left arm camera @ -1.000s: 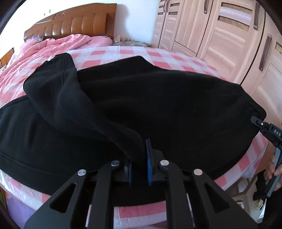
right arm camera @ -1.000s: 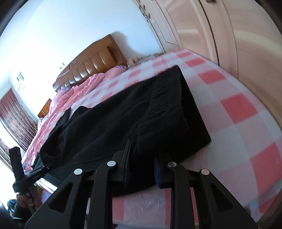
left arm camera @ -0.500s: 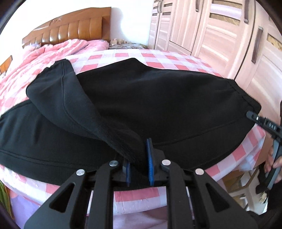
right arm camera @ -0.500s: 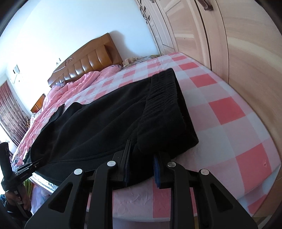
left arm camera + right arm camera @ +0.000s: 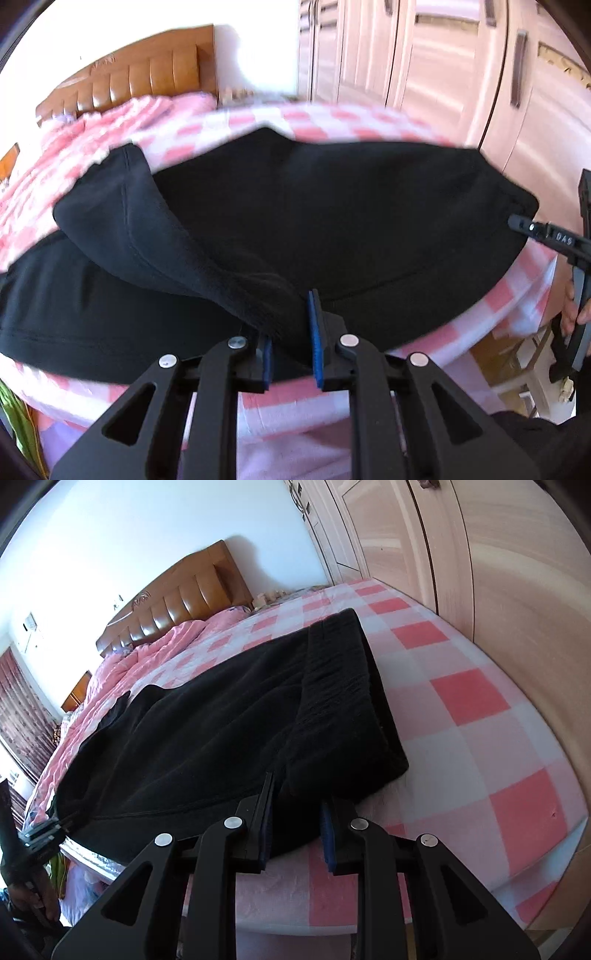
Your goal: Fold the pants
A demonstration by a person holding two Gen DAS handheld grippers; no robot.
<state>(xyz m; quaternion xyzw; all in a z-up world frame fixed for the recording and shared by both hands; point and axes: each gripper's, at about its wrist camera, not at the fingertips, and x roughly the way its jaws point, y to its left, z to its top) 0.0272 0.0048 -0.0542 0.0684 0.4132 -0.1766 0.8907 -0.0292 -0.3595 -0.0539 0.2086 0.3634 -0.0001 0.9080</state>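
Observation:
Black pants (image 5: 332, 221) lie spread across the pink checked bed (image 5: 369, 122), with one leg folded back over the rest. My left gripper (image 5: 291, 339) is shut on the cuff end of that folded leg at the near edge. In the right wrist view the pants (image 5: 229, 723) show with the waistband (image 5: 340, 686) to the right. My right gripper (image 5: 295, 823) is shut on the waistband's near corner. The right gripper also shows at the right in the left wrist view (image 5: 517, 223); the left gripper shows at the far left in the right wrist view (image 5: 48, 829).
A wooden headboard (image 5: 177, 602) and a pink quilt (image 5: 92, 136) are at the far end of the bed. Wardrobe doors (image 5: 443, 66) stand close along the bed's right side. The bed's near edge (image 5: 295, 904) drops off just below my grippers.
Both grippers have pulled back toward the near edge, keeping hold of the pants. The pants have slid nearer the bed's edge and the fabric lies flatter.

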